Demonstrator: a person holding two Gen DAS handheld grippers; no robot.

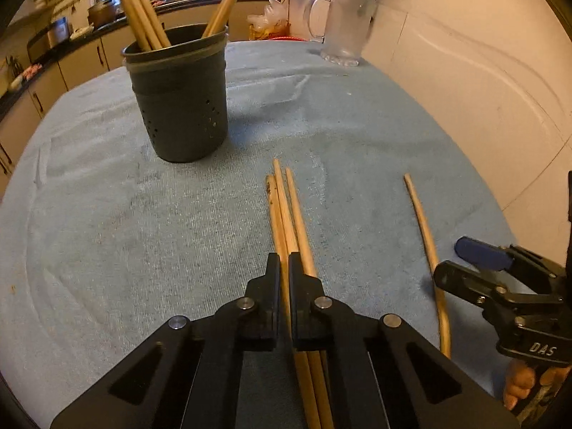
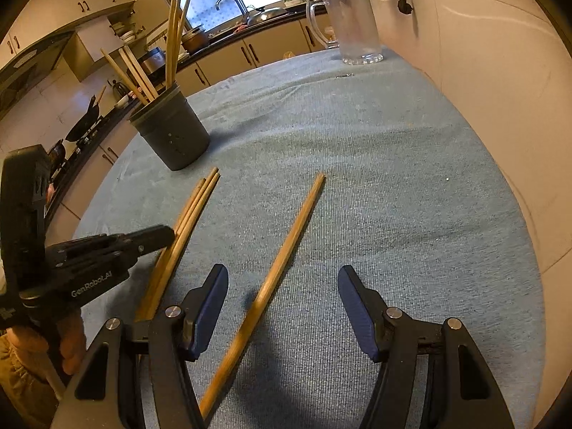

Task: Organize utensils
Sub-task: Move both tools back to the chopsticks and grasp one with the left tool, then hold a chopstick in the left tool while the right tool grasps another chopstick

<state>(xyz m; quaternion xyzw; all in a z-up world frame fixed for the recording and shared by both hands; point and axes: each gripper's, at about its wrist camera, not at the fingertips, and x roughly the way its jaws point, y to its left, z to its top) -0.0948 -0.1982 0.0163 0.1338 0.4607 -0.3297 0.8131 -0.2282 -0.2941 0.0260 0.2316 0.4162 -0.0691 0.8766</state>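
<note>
A dark perforated utensil holder (image 1: 182, 96) stands on the blue cloth and holds several wooden chopsticks (image 1: 143, 7); it also shows in the right wrist view (image 2: 171, 132). Three chopsticks (image 1: 286, 211) lie together on the cloth. My left gripper (image 1: 284, 268) is shut on one chopstick of this bundle, low over the cloth; it shows in the right wrist view (image 2: 168, 237). A single chopstick (image 2: 286, 246) lies apart to the right, seen also in the left wrist view (image 1: 423, 228). My right gripper (image 2: 282, 296) is open and straddles this single chopstick; it shows in the left wrist view (image 1: 461, 264).
A clear glass pitcher (image 2: 352, 25) stands at the far edge of the cloth-covered table (image 2: 357, 143), next to the cream wall (image 2: 482, 71). Kitchen counters and a sink (image 2: 228, 28) lie beyond the table.
</note>
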